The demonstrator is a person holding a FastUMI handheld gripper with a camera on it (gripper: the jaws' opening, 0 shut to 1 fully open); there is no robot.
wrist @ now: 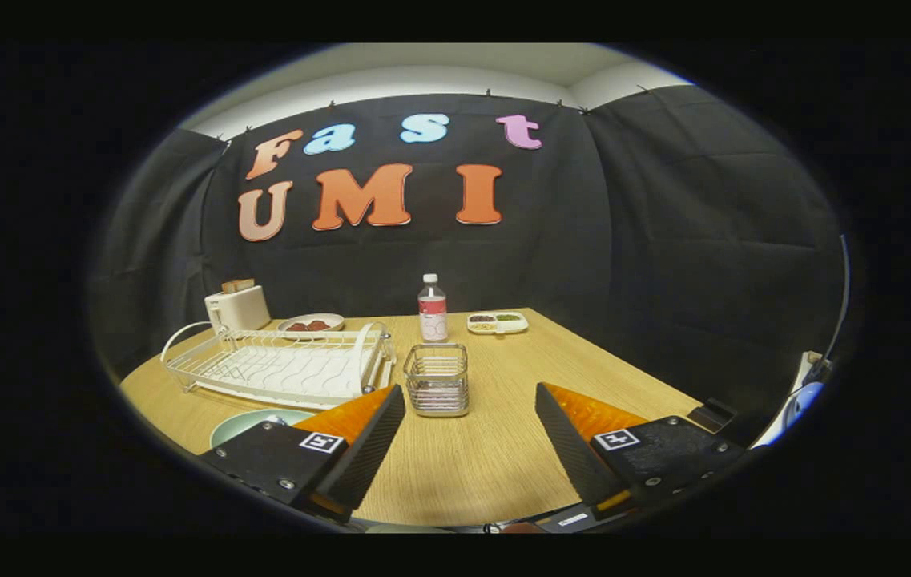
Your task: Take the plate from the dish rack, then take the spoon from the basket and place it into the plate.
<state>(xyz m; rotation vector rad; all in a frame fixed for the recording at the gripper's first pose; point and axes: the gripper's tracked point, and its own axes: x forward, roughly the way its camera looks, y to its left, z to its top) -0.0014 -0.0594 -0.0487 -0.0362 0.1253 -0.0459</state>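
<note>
The gripper [471,397] hangs above a wooden table [463,465] with its 2 fingers [371,437] spread wide and nothing between them but bare tabletop.

Just ahead of the fingers, slightly nearer the left one, stands a small square wire basket [437,379]. No spoon can be made out inside it from here; the mesh is too fine and small to tell.

To the left of the basket sits a white wire dish rack [279,365] with a curved handle at each end. It lies flat on the table, and its slots look bare. Its right end is just beside the basket but apart from it.

A pale green plate [251,425] lies flat on the table in front of the rack, close to the left finger, which hides part of it. The plate is out of the rack and near the table's front edge.

Beyond the rack, at the far left corner, stands a white toaster [237,308] with 2 slices of bread poking out of the top. Just beside it is a small dish [311,324] holding something reddish.

Beyond the basket a clear plastic bottle [432,308] stands upright with a white cap and a label. To its right, near the far edge, is a white divided tray [497,322] with small portions of food in its compartments.

Black cloth walls close off the booth behind the table.
</note>
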